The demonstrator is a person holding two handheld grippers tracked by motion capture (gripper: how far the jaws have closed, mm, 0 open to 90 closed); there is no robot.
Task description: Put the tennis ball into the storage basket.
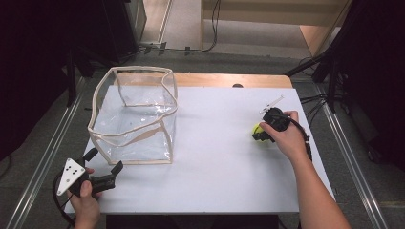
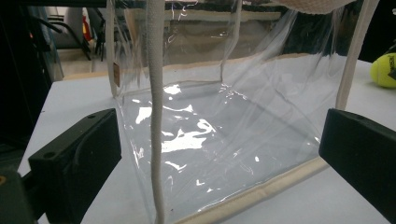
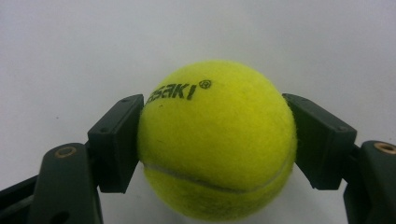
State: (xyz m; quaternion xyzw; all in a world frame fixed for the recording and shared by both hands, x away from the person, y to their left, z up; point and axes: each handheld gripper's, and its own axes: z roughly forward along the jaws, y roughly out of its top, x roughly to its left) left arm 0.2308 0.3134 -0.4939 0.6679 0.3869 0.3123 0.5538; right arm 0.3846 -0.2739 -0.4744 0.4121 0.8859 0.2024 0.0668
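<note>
On the white-topped counter (image 1: 215, 157), the yellow-green felt tennis ball (image 1: 258, 131) lies at about three o'clock from the middle, close to the right edge. The right hand-held gripper (image 1: 261, 133) is clamped on it: in the right gripper view the two black jaws press against opposite sides of the ball (image 3: 217, 140), one on each flank, with the ball sitting on the white surface and its black printed lettering turned up toward the camera. The person's right hand (image 1: 285, 136) wraps the gripper body from the four o'clock side.

The clear, soft plastic box-shaped bag with cream fabric edging (image 1: 133, 117) stands upright and open-topped at about ten o'clock, well apart from the ball. The left hand-held gripper (image 1: 102, 162) rests at the counter's seven o'clock corner, just beside the bag's near wall, jaws spread wide with nothing between them. In the left gripper view the bag (image 2: 210, 130) sits straight ahead, with the ball (image 2: 385, 70) far off at two o'clock.
</note>
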